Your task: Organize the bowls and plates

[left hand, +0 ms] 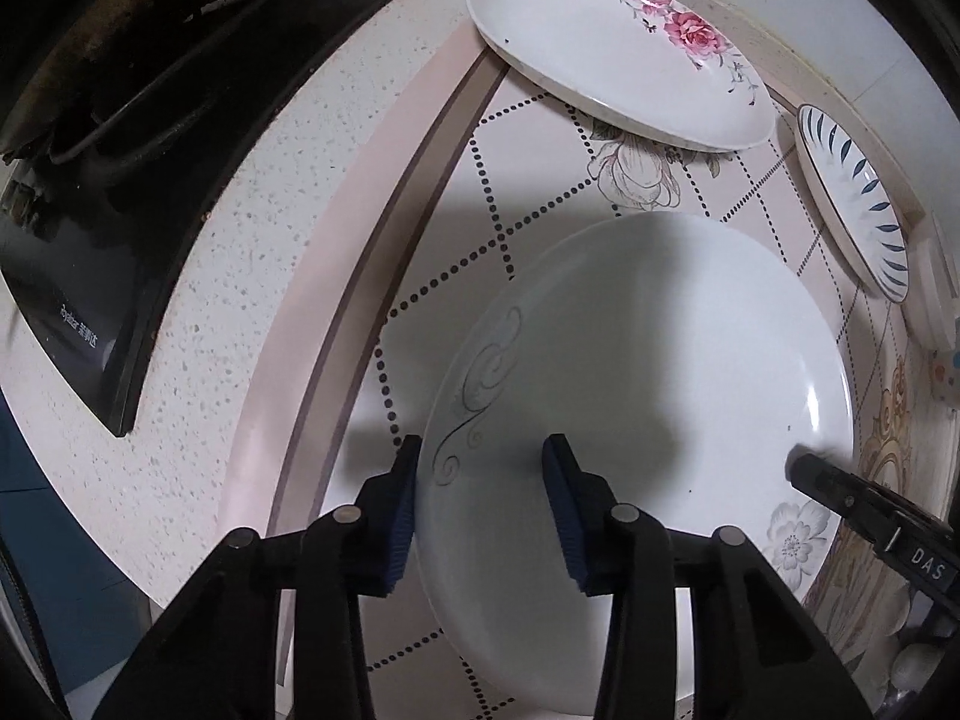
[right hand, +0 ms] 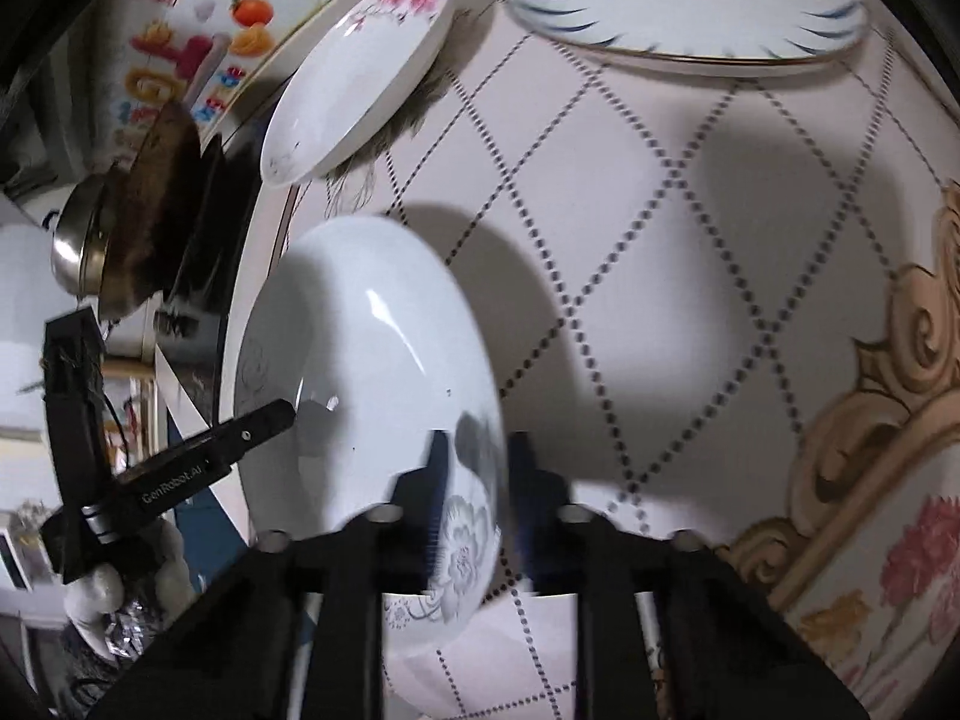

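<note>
Lifting the large white plate off the patterned mat: right gripper clamps its flowered rim, left gripper straddles the opposite rim, contact unclear. Keep it level, clearing rose plate and blue-striped plate.
</note>
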### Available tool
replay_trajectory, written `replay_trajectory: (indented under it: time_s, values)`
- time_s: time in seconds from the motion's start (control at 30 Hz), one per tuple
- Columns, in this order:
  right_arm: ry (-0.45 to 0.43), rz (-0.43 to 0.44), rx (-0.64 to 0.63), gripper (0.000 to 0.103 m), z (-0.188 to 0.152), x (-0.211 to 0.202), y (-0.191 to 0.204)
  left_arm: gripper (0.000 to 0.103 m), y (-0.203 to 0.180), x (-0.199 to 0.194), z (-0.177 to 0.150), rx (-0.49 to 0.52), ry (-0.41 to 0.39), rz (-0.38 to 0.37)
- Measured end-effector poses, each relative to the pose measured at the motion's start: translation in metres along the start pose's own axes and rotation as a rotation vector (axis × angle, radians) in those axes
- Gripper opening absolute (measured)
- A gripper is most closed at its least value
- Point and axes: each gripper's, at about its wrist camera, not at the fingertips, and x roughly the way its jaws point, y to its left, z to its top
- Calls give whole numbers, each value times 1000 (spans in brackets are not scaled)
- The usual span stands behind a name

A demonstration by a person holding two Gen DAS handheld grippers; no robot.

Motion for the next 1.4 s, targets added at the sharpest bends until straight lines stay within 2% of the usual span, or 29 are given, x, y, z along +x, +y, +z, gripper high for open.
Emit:
replay_trajectory:
  time_s: [0.13,0.33,0.6,0.77,1.03,1.23,1.4]
  values:
    - [-20,-19,-28,17,-2,-2,10,32,0,-3,-4,0,-14,9]
    - [-33,-50,-67,17,-10,-14,14,32,-19,-7,4,34,-35,6]
    - [-79,-71,-50,17,-24,-47,-8,32,-53,-15,5,106,-58,-23]
    - [-126,-83,-19,17,-33,-77,-28,32,-86,-25,6,163,-70,-60]
    - [-191,-117,67,17,-60,-128,-77,32,-144,-18,3,265,-59,-120]
    - [-229,-159,133,17,-79,-152,-117,32,-186,-1,-2,327,-37,-144]
    - [-248,-181,181,17,-88,-161,-145,32,-207,9,-7,359,-25,-144]
